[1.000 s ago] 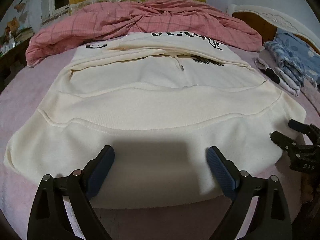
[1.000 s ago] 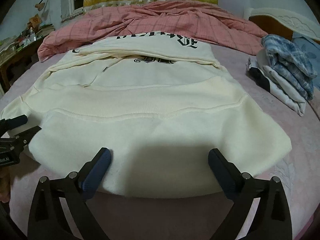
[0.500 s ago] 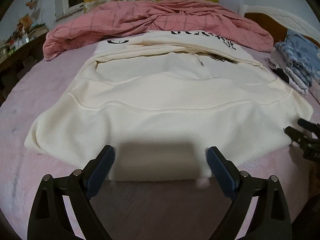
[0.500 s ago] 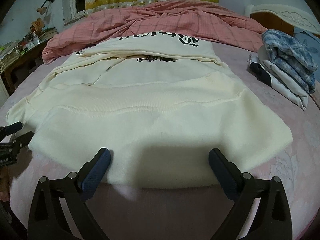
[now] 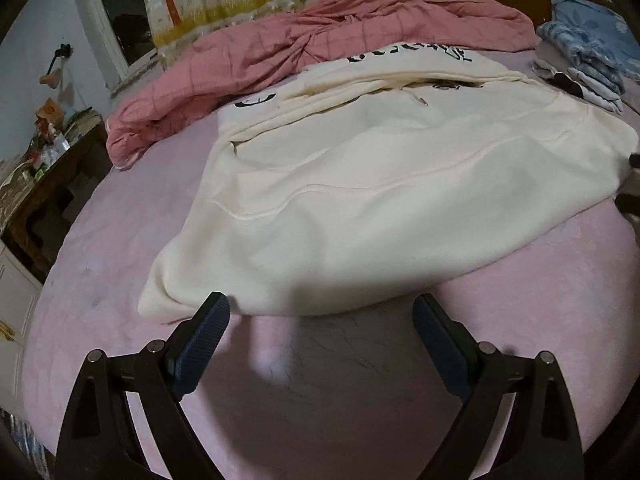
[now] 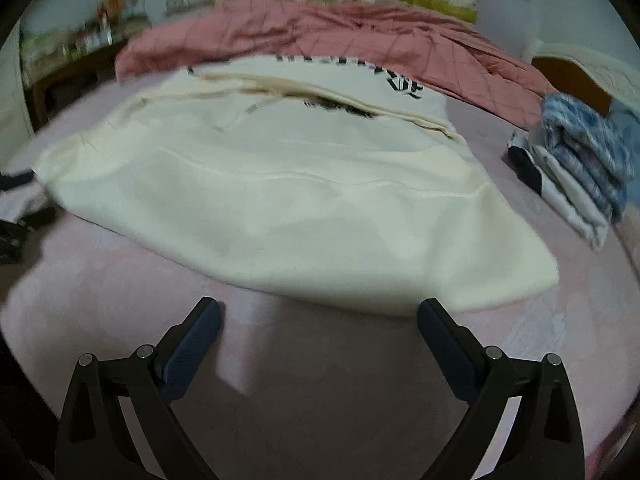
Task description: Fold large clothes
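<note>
Both the left gripper (image 5: pixel 320 324) and right gripper (image 6: pixel 318 320) stand released, jaws wide and empty, above the pink bedsheet (image 5: pixel 340 400) just short of the cream hoodie (image 5: pixel 380 208).

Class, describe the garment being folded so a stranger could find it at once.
Start at the pink bed sheet. In its middle, before the crumpled pink quilt, lies the cream hoodie. Unlike the blue-and-white folded pile beside it, it is plain cream with black lettering.

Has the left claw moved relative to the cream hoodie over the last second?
Yes. The left claw has backed off the cream hoodie: its tips were over the hem, and now bare pink sheet lies between them.
</note>
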`<state>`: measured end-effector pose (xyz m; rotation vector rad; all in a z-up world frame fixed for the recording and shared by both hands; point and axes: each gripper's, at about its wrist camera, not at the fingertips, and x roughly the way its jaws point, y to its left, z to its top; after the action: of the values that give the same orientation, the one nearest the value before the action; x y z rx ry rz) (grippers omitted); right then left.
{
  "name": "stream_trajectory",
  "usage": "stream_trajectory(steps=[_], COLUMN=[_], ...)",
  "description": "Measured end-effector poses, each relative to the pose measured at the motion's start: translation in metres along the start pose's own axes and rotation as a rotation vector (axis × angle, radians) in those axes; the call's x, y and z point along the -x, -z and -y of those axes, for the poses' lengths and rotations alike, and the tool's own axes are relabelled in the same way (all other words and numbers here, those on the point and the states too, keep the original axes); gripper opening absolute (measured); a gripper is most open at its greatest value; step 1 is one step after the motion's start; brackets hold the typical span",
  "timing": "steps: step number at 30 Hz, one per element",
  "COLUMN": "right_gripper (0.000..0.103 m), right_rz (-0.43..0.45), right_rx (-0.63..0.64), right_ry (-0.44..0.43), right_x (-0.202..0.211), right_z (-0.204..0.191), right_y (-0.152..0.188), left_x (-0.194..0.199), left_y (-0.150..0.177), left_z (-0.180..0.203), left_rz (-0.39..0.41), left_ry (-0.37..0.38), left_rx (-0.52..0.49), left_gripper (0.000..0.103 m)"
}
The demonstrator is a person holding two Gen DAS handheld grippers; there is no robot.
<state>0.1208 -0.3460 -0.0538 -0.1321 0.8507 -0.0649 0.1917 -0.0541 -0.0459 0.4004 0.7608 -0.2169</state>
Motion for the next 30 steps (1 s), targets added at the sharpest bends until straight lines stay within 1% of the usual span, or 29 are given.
stream_trajectory(steps=[2,4,5,6,7,8,9,10,11,12,13,14,15,17,18,19,20,22,23,24,27,29,30], right_gripper=[0.1,0.101,0.103,0.102,0.102,0.097,0.078,0.065,0.038,0.022,0.018,0.012,0.009,0.007,0.006,0.006,0.005,0.005,0.005,0.005,0.004,0.004,0.004], right_rz=[0.001,0.014,0.018,0.02,0.027,0.042,0.053,0.048,0.031,0.02,0.023,0.028,0.035,0.069,0.076,0.087,0.095,0.115,0.124,0.13,0.109,0.059,0.059], right_rx=[0.039,0.109,0.129,0.141,0.14,0.141,0.154,0.164,0.156,0.128,0.104,0.081,0.072,0.063,0.057,0.04,0.022,-0.025,-0.041,-0.059,-0.067,-0.063,-0.055], right_ry=[0.066,0.143,0.16,0.175,0.189,0.202,0.215,0.235,0.266,0.27,0.258,0.251,0.256,0.297,0.303,0.297,0.288,0.261,0.253,0.241,0.252,0.219,0.214], right_x=[-0.004,-0.012,-0.015,-0.02,-0.022,-0.024,-0.027,-0.031,-0.037,-0.04,-0.04,-0.036,-0.033,-0.022,-0.016,-0.007,0.001,0.022,0.031,0.04,0.034,0.022,0.021], right_z=[-0.002,-0.008,-0.01,-0.01,-0.009,-0.008,-0.005,-0.003,0.002,0.01,0.015,0.02,0.022,0.02,0.019,0.019,0.019,0.02,0.02,0.021,0.028,0.032,0.031], right_y=[-0.009,-0.015,-0.017,-0.019,-0.021,-0.023,-0.023,-0.023,-0.023,-0.024,-0.025,-0.026,-0.025,-0.02,-0.016,-0.011,-0.008,0.002,0.006,0.011,0.013,0.01,0.009], left_x=[-0.005,-0.013,-0.018,-0.022,-0.024,-0.028,-0.033,-0.038,-0.039,-0.038,-0.033,-0.027,-0.019,-0.004,0.005,0.011,0.024,0.042,0.046,0.045,0.033,0.03,0.03], left_y=[-0.004,-0.007,-0.01,-0.011,-0.014,-0.016,-0.017,-0.017,-0.017,-0.017,-0.016,-0.014,-0.012,-0.005,-0.001,0.002,0.005,0.014,0.018,0.021,0.022,0.019,0.018], left_z=[0.0,-0.001,-0.002,-0.004,-0.005,-0.006,-0.007,-0.01,-0.015,-0.019,-0.02,-0.021,-0.022,-0.025,-0.029,-0.03,-0.034,-0.045,-0.052,-0.055,-0.049,-0.042,-0.038], left_rz=[0.017,0.041,0.034,0.029,0.038,0.048,0.047,0.041,0.038,0.037,0.049,0.066,0.083,0.099,0.098,0.084,0.088,0.113,0.108,0.105,0.108,0.105,0.112], left_ry=[-0.029,-0.051,-0.053,-0.054,-0.069,-0.099,-0.151,-0.173,-0.156,-0.145,-0.145,-0.152,-0.161,-0.153,-0.15,-0.15,-0.138,-0.09,-0.071,-0.065,-0.09,-0.077,-0.072], left_rx=[-0.033,-0.062,-0.061,-0.058,-0.064,-0.081,-0.101,-0.109,-0.096,-0.079,-0.073,-0.072,-0.065,-0.027,-0.003,0.007,0.039,0.124,0.163,0.177,0.126,0.102,0.09], left_gripper=[0.093,0.088,0.078,0.065,0.057,0.038,0.023,0.021,0.015,0.013,0.012,0.011,0.01,0.008,0.007,0.006,0.006,0.005,0.004,0.003,0.003,0.005,0.006])
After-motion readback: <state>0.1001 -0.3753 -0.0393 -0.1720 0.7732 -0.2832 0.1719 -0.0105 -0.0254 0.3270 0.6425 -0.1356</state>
